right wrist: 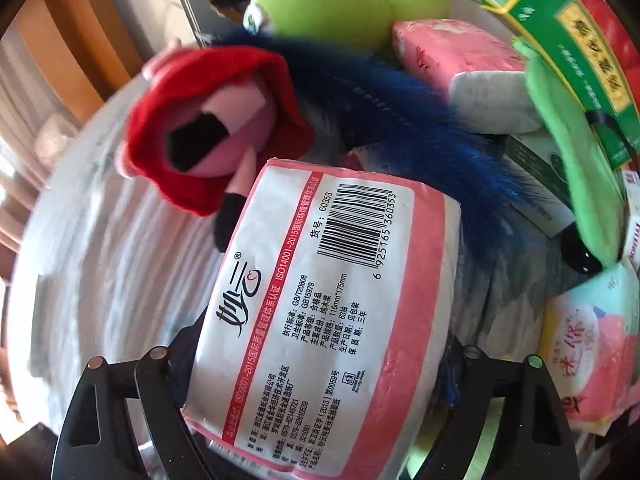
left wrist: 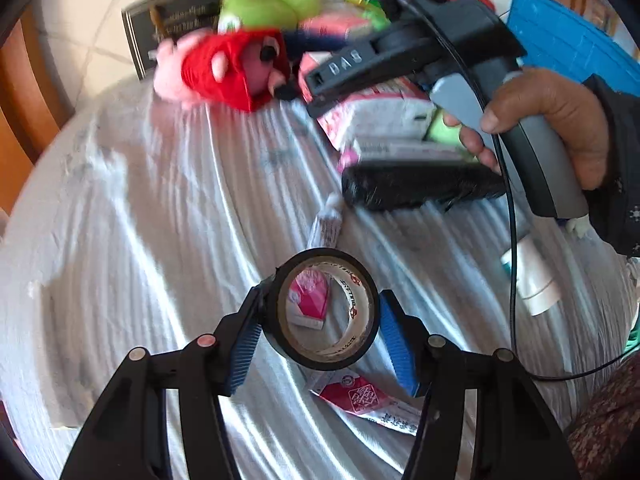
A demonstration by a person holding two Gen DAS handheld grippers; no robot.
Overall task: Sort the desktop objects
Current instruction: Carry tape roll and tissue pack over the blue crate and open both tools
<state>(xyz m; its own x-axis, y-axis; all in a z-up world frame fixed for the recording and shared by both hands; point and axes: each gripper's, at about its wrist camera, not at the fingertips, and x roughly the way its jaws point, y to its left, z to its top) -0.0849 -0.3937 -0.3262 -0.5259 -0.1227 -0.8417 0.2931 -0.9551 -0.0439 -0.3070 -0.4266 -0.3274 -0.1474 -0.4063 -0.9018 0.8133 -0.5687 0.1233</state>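
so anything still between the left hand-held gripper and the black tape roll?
Nothing visible. The tape roll already sits between the left hand-held gripper's blue pads, which flank it on both sides.

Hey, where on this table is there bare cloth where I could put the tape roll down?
Bare white cloth covers the table's left side, bordered by the red and pink plush at the back and the tape roll in front. The right and back are crowded: tissue packs, black bundle, green plush.
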